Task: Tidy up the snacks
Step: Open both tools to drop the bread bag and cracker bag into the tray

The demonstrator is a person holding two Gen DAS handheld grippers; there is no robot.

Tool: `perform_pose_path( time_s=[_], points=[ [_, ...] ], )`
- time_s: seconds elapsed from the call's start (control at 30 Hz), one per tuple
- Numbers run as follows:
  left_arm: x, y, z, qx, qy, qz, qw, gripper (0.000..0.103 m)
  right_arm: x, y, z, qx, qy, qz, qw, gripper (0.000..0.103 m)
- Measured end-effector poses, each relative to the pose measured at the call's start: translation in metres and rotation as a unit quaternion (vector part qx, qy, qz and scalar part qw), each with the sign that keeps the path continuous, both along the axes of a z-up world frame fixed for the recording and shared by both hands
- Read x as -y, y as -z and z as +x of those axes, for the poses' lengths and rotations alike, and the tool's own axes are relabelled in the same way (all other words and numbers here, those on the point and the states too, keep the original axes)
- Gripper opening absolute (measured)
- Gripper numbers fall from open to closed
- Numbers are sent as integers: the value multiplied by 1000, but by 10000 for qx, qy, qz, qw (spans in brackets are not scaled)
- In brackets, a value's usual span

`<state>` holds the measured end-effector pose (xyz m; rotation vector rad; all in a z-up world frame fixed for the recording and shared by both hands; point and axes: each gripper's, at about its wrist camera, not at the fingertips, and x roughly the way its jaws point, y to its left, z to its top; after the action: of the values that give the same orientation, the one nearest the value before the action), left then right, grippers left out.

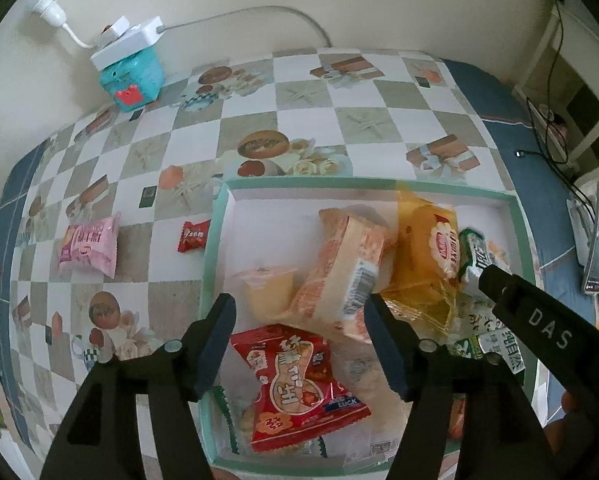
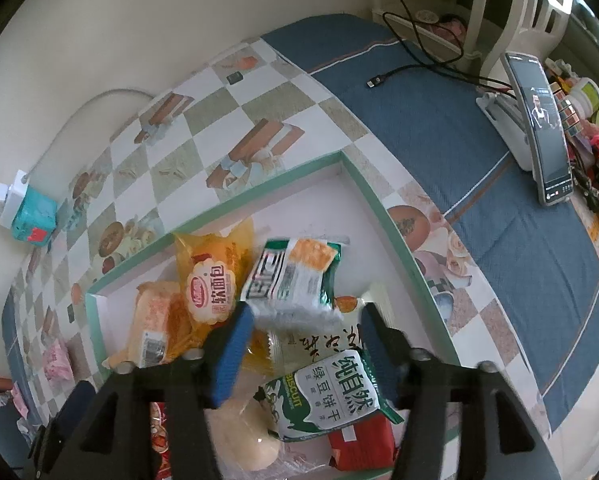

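A green-rimmed white tray [image 1: 215, 216] [image 2: 399, 232] holds several snack packets. My left gripper [image 1: 301, 340] is open above a red packet [image 1: 299, 388] in the tray's near part, with an orange-white packet [image 1: 339, 276] and a yellow jelly cup [image 1: 267, 290] just beyond. My right gripper [image 2: 305, 348] is open over the tray; a green-white biscuit packet [image 2: 295, 280], blurred, lies just past its fingertips, apart from them. Another green biscuit packet [image 2: 331, 400] lies under it. A yellow cake packet [image 2: 211, 280] [image 1: 431, 248] lies further left. A pink packet [image 1: 89, 246] and a small red candy [image 1: 194, 236] lie on the tablecloth left of the tray.
A teal box with a white power strip on top [image 1: 131, 68] stands at the far corner by the wall. A phone on a stand [image 2: 539, 128], a black cable [image 2: 415, 68] and small clutter sit on the blue cloth to the right.
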<state>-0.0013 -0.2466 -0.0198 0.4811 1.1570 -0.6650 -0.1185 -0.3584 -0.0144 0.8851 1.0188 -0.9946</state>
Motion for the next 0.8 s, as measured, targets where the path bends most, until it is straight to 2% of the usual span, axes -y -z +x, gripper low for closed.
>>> perform_pose_path(
  time_s=[0.1, 0.33, 0.43, 0.5, 0.63, 0.8],
  points=[
    [-2, 1, 2, 24, -63, 37, 10000, 83, 0, 1, 0, -19, 23, -7, 10000, 79],
    [-8, 0, 10, 97, -309, 59, 9995, 88, -1, 3, -2, -72, 83, -26, 9999, 93],
    [-12, 2, 16, 88, -469, 82, 9988, 90, 0, 3, -2, -73, 81, -29, 9999, 95],
    [-15, 2, 19, 70, -629, 15, 9980, 95, 0, 3, -2, -72, 71, -30, 9999, 96],
    [-23, -1, 28, 60, -897, -67, 9959, 95, 0, 3, 0, -68, 21, -48, 10000, 103],
    [-33, -1, 38, 6, -1152, -82, 9933, 95, -6, 1, 6, -95, -97, -100, 9999, 103]
  ],
)
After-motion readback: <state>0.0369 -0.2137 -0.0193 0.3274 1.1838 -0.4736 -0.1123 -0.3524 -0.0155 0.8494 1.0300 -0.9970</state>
